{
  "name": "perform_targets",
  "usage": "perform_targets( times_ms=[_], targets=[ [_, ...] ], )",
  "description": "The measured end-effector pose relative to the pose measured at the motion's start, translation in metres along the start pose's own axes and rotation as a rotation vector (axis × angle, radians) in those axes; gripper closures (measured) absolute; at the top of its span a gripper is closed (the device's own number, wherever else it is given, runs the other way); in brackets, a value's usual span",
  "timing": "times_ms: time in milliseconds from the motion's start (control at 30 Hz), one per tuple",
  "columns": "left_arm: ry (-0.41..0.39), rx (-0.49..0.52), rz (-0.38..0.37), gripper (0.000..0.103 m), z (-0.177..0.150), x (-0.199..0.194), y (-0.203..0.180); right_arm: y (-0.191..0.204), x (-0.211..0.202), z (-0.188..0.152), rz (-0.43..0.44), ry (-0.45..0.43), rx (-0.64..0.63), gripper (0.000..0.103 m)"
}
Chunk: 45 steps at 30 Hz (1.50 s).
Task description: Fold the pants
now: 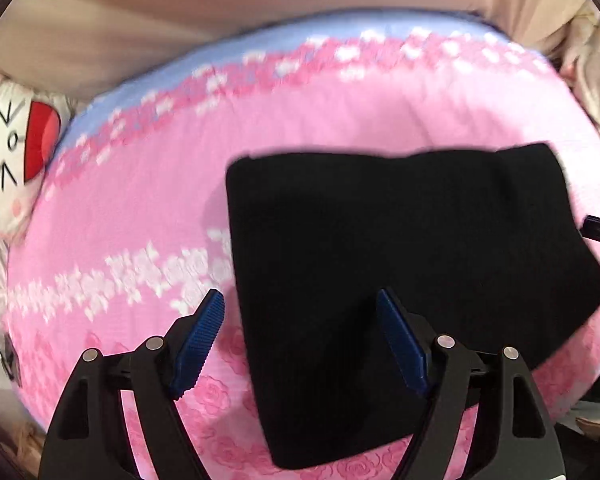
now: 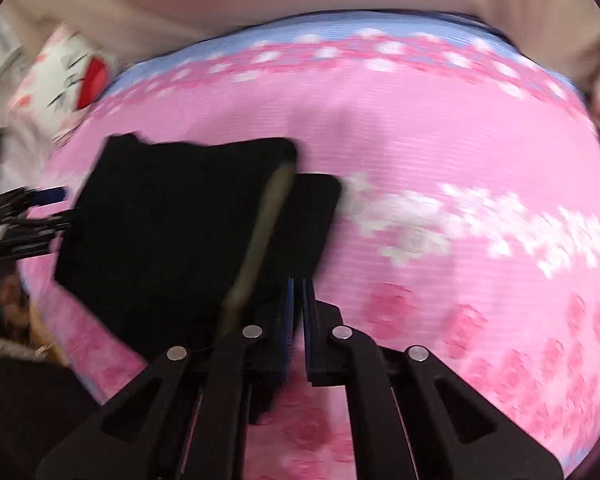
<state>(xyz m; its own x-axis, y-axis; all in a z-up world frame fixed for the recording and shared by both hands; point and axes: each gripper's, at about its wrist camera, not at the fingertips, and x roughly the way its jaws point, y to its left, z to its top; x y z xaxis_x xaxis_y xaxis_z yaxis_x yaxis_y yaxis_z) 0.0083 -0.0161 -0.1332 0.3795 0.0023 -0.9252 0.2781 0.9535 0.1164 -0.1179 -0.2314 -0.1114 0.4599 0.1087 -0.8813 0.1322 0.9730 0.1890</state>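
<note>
A cat pillow (image 1: 10, 152) is lying at the bed's (image 1: 112, 216) far-left corner, off the pink sheet. Next comes the left gripper (image 1: 300, 336), standing wide with nothing between its blue pads (image 1: 198, 344) — it is hovering over the near-left edge of the pants (image 1: 400, 248), one pad above the sheet and the other above the black cloth, touching neither as far as I can tell.

The pants are lying as a compact black rectangle, already folded, on the near part of the bed, closer to its near edge than to the blue far edge. In the right wrist view a lighter band is showing along the pants' (image 2: 172, 232) right edge, with a smaller black flap sticking out beyond it; both are blurred, so what they are I cannot say.

The right gripper (image 2: 298, 300) is sitting at the pants' near-right corner with its jaws drawn together. Whether cloth is pinched there I cannot tell, since black fabric and black fingers (image 2: 288, 320) are merging.

Judging by how it drapes, the cloth is soft, light and limp — it is going to sag and unfold if lifted by one point. Pinching through all layers at two corners of one edge looks safest.
</note>
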Motion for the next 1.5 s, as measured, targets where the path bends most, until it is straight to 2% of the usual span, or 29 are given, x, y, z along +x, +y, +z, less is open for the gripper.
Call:
perform_targets(
  times_ms=[67, 200, 267, 333, 433, 567, 733, 900, 933, 1000, 1067, 1167, 1267, 1333, 1400, 1467, 1500],
  targets=[
    [0.023, -0.017, 0.008, 0.027, -0.006, 0.01, 0.001, 0.015, 0.002, 0.0, 0.047, 0.009, -0.046, 0.1],
    [0.037, -0.041, 0.011, 0.024, -0.017, 0.017, 0.005, 0.034, 0.011, 0.004, 0.184, 0.025, -0.04, 0.1],
    [0.044, -0.052, 0.02, 0.019, -0.017, 0.017, 0.005, 0.041, 0.017, 0.006, 0.183, 0.042, -0.034, 0.099],
    [0.053, -0.056, 0.017, 0.019, -0.015, 0.019, 0.007, 0.038, 0.017, 0.005, 0.15, 0.044, -0.012, 0.099],
    [0.049, -0.043, 0.023, 0.019, -0.015, 0.018, 0.004, 0.016, 0.012, 0.006, 0.154, 0.028, 0.093, 0.094],
    [0.047, -0.036, 0.03, 0.017, -0.015, 0.019, 0.003, 0.003, 0.018, 0.006, 0.166, 0.071, 0.105, 0.094],
    [0.053, -0.044, 0.02, 0.016, -0.014, 0.022, 0.006, -0.001, 0.035, 0.019, 0.226, 0.116, 0.125, 0.093],
    [0.049, -0.045, 0.021, 0.013, -0.013, 0.023, 0.007, -0.022, 0.05, 0.024, 0.36, 0.167, 0.206, 0.09],
    [0.05, -0.046, 0.022, 0.013, -0.013, 0.023, 0.006, -0.022, 0.05, 0.025, 0.366, 0.171, 0.203, 0.089],
    [0.049, -0.046, 0.019, 0.013, -0.013, 0.023, 0.006, -0.02, 0.051, 0.025, 0.382, 0.185, 0.16, 0.084],
    [0.046, -0.044, 0.019, 0.013, -0.013, 0.023, 0.005, -0.015, 0.05, 0.024, 0.414, 0.194, 0.115, 0.07],
    [0.04, -0.043, 0.018, 0.013, -0.014, 0.023, 0.005, -0.009, 0.055, 0.026, 0.458, 0.222, 0.08, 0.058],
    [0.04, -0.054, 0.017, 0.013, -0.013, 0.023, 0.005, -0.004, 0.059, 0.034, 0.455, 0.242, 0.037, 0.058],
    [0.04, -0.055, 0.02, 0.013, -0.014, 0.022, 0.006, -0.005, 0.058, 0.036, 0.495, 0.25, 0.036, 0.059],
    [0.04, -0.054, 0.023, 0.013, -0.014, 0.022, 0.005, -0.007, 0.052, 0.033, 0.515, 0.242, -0.012, 0.064],
    [0.037, -0.051, 0.021, 0.013, -0.014, 0.021, 0.004, -0.017, 0.051, 0.03, 0.482, 0.235, -0.025, 0.08],
    [0.035, -0.052, 0.022, 0.013, -0.015, 0.021, 0.005, -0.02, 0.053, 0.03, 0.473, 0.232, -0.023, 0.081]
  ],
)
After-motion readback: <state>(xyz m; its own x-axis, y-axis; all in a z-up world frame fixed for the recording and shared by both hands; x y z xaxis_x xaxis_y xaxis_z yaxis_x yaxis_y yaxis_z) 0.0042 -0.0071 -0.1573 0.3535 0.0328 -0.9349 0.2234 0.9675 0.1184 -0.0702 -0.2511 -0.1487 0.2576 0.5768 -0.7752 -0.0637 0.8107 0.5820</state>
